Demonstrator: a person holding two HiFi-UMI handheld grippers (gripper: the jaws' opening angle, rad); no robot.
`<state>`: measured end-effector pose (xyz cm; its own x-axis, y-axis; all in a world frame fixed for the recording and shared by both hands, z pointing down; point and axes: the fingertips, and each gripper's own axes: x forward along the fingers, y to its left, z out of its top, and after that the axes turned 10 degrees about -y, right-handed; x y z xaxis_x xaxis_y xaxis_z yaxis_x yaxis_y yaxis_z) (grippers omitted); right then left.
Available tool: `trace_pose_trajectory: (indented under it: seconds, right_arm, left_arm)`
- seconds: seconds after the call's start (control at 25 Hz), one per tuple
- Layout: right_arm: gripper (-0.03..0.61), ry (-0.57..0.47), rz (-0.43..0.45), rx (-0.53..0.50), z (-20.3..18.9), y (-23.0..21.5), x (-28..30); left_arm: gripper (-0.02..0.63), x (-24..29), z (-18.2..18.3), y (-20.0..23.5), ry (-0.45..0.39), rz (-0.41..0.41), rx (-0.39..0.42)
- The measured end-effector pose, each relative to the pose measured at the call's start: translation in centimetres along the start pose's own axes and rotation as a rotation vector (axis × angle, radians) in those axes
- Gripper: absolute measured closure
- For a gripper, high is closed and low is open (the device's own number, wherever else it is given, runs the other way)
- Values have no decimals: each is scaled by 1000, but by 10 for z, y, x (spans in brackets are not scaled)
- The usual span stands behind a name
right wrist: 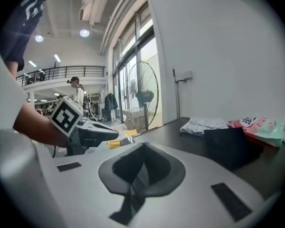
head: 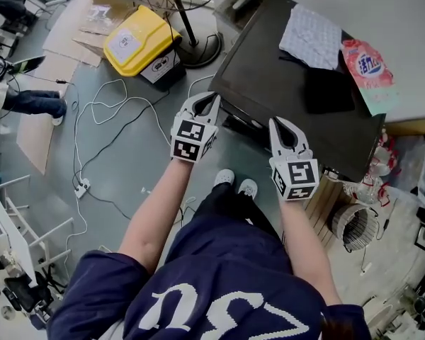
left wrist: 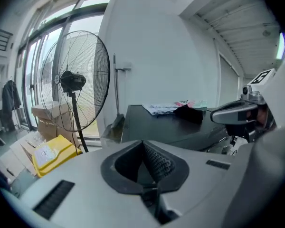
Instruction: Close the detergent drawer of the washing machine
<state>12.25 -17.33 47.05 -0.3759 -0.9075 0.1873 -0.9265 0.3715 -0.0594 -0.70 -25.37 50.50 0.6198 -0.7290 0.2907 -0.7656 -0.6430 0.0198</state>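
Observation:
The washing machine point(head: 283, 83) is a black-topped box at the upper right of the head view. I cannot make out its detergent drawer in any view. My left gripper point(head: 211, 98) is held in the air just off the machine's near left corner, jaws shut and empty. My right gripper point(head: 280, 122) hovers at the machine's front edge, also shut with nothing in it. In the left gripper view the shut jaws point(left wrist: 143, 142) point over the black top point(left wrist: 171, 127). The right gripper view shows its closed jaws point(right wrist: 143, 144) and the same top point(right wrist: 180, 127).
A patterned cloth point(head: 310, 36), a black item point(head: 329, 91) and a pink detergent bag point(head: 365, 66) lie on the machine. A fan's base point(head: 202, 48), a yellow case point(head: 138, 40) and cables point(head: 106, 119) are on the floor to the left. The person's feet point(head: 235, 183) stand before the machine.

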Motion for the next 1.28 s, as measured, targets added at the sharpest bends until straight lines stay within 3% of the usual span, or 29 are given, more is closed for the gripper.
trace_pose_trajectory:
  seconds: [0.12,0.4,0.56,0.88,1.28]
  right_arm:
    - [561,-85,-36,19,29,-15,-12]
    - [563,-224,-75,-65,96,-31,-37]
    - [563,-312,-84,13,129,-35,-53]
    - [563,-411,-73,-65,180,-29,-90]
    - [563,-462,-59,-94,205,-21,-111]
  left_arm:
    - [594,-9,31,2,-71,19,11]
    - [594,-44,110,4,-239,72,53]
    - [594,-69,142,0,-310,85,77]
    - [594,-106,181,-10,-386,127,64]
    - [594,-121,183,-18,-412,144,96]
